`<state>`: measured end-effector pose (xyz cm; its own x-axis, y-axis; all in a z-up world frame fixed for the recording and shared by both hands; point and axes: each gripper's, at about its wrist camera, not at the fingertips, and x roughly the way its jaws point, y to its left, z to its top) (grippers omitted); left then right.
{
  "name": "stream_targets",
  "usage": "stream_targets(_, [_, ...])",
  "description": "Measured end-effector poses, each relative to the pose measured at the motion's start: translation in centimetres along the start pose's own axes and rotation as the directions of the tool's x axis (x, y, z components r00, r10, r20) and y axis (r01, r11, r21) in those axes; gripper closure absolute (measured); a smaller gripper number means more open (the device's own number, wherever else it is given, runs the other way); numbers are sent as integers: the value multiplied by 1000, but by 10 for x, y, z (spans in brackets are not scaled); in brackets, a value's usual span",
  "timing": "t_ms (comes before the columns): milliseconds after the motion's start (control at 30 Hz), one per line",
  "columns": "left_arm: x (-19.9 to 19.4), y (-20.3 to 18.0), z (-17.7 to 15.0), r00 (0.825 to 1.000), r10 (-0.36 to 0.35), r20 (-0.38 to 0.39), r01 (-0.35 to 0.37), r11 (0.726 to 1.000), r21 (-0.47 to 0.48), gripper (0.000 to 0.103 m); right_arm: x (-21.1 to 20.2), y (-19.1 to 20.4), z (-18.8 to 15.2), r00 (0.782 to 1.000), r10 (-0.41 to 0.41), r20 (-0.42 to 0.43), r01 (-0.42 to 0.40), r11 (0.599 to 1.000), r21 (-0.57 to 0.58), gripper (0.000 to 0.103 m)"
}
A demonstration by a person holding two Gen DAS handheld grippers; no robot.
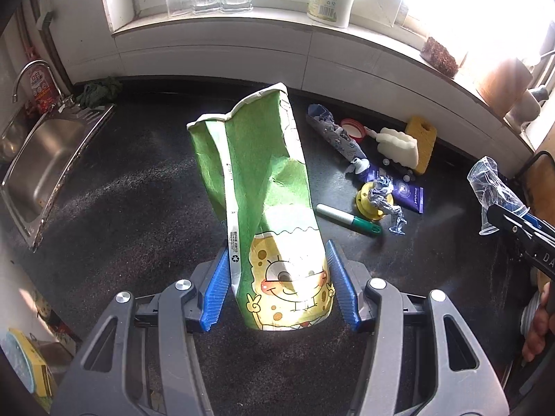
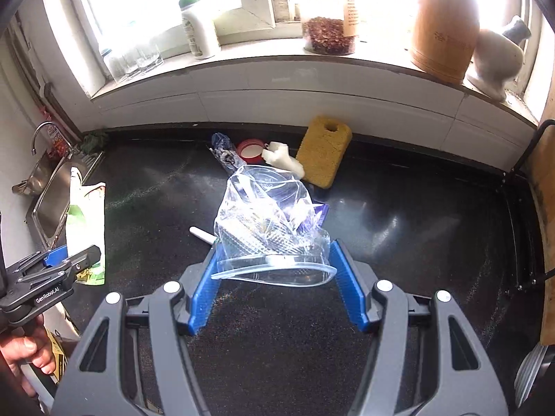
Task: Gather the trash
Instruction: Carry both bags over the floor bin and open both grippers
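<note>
A crushed green paper cup [image 1: 263, 187] with a yellow cartoon print stands between the blue pads of my left gripper [image 1: 276, 249], which is shut on its lower part above the black counter [image 1: 131, 208]. My right gripper [image 2: 273, 247] is shut on the rim of a crumpled clear plastic cup [image 2: 270, 218], also lifted off the counter. Each gripper shows in the other's view: the right one [image 1: 513, 223] at the far right with the clear cup [image 1: 485, 180], the left one [image 2: 66, 260] at the far left with the paper cup [image 2: 86, 215].
Loose items lie at the counter's back: a squeezed tube [image 1: 334, 137], a red lid [image 1: 352, 130], a white sponge brush [image 1: 399, 145], a yellow sponge [image 1: 421, 142], a purple packet [image 1: 407, 192], crumpled foil [image 1: 383, 196], a green-capped marker [image 1: 347, 220]. A steel sink [image 1: 45, 159] is at the left.
</note>
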<state>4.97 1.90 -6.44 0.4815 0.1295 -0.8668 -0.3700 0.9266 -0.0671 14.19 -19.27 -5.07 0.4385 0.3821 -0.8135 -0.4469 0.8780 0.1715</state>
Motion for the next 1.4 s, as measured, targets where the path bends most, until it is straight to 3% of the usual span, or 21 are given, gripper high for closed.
stream_targets(200, [-34,65,-27,993,116,36,-112,990,-90,50,11,87,11,988,150,-23,-152,975,-162,41])
stream_targets(367, [-61,133,-69,977,214,16,-205,954,-219,50,21,188,6,954,283,-95,-299,898,-324,41])
stream_targets(500, [-81,191,-115,959,282,-36,-276,893,-355,50,23,272,-13,905,380,-192,-426,794,-434,41])
stream_targets(633, [-95,243,-167,939,327,-108,-338,811,-478,50,23,350,-48,847,438,-303,-532,674,-513,41])
stream_targets(767, [-104,285,-217,924,341,-170,-375,731,-570,50,26,419,-87,785,453,-422,-619,557,-554,41])
stream_targets(867, [-102,312,-253,926,327,-190,-370,682,-631,50,32,461,-120,745,439,-503,-668,488,-562,41])
stream_targets(967, [-91,333,-283,934,294,-202,-350,650,-675,50,47,495,-145,698,416,-583,-714,468,-521,41])
stream_targets(1133, [-57,362,-320,954,230,-190,-295,628,-720,49,82,543,-180,674,356,-647,-727,472,-499,40])
stream_targets(1267, [-24,383,-344,976,163,-144,-214,611,-762,49,112,567,-207,673,301,-676,-721,469,-509,40])
stream_targets(1400, [4,395,-359,976,137,-168,-217,608,-764,49,140,584,-228,683,244,-688,-702,477,-528,40])
